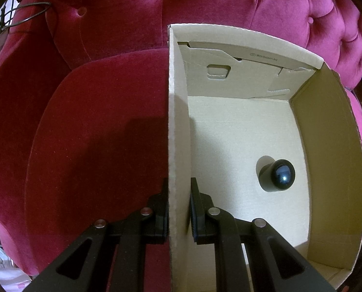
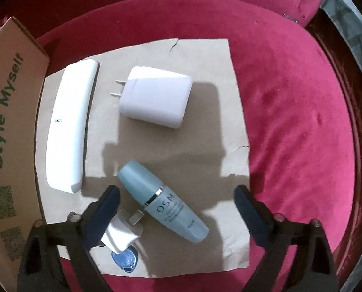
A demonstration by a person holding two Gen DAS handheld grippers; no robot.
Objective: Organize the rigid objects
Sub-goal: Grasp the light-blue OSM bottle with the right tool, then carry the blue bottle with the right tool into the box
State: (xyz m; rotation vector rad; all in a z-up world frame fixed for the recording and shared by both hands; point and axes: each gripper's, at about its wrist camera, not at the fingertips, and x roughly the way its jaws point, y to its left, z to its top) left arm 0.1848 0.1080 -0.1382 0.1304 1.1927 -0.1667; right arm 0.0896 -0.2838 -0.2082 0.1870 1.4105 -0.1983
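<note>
Left wrist: left tongs (image 1: 179, 209) clamp the cardboard box (image 1: 178, 131) wall; black knob (image 1: 277, 175) sits on the box floor. Right wrist: right tongs (image 2: 177, 203) gape wide above the teal bottle (image 2: 162, 200) on brown paper (image 2: 205, 146), near charger (image 2: 155, 97), white bar (image 2: 70, 126), small plug (image 2: 121, 236).

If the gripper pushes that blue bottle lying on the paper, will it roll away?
Probably yes. The blue bottle looks round and lies on its side on the flat brown paper, so a sideways nudge would likely roll it. Its smooth surface might slip between the fingers. The open right gripper hovers over it, so closing across its width seems safer than pushing.
</note>
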